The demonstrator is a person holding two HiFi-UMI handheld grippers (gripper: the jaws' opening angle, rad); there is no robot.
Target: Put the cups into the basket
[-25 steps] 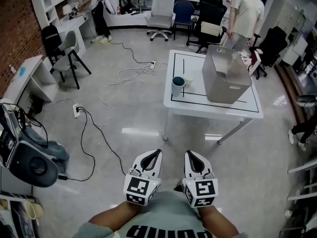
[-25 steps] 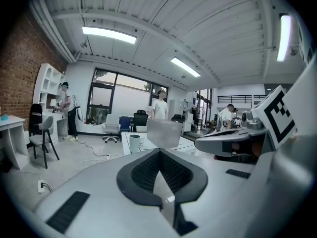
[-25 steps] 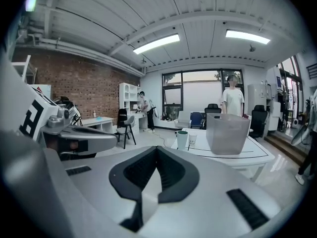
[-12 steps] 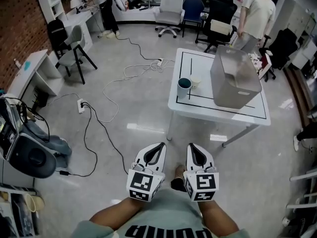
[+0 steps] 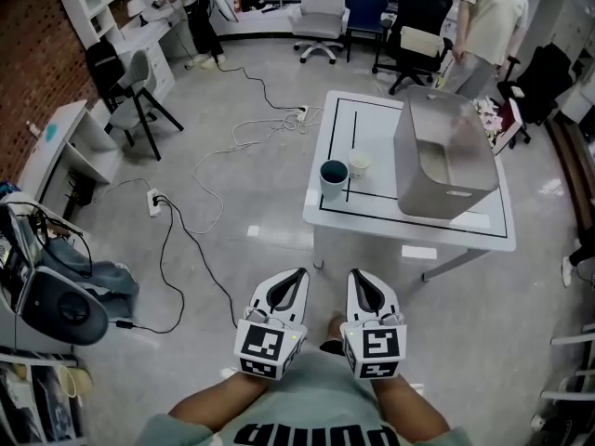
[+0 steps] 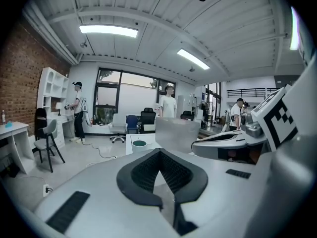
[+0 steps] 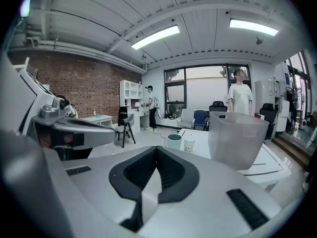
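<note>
My left gripper [image 5: 296, 275] and right gripper [image 5: 355, 276] have their jaws together, empty. The white surface [image 5: 368, 124] is nearer than a second ago. On it, the teal cup [image 5: 334, 177] and small white cup [image 5: 359, 164] still stand left of the grey plastic basket [image 5: 446, 161].

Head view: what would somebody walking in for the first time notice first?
Probably the white table ahead, carrying a big grey basket on its right side, with a teal cup and a small white cup standing apart from it to the left. Next, the left claw and right claw at the bottom edge, both shut and empty, well short of the table. Cables trail over the floor on the left.
</note>
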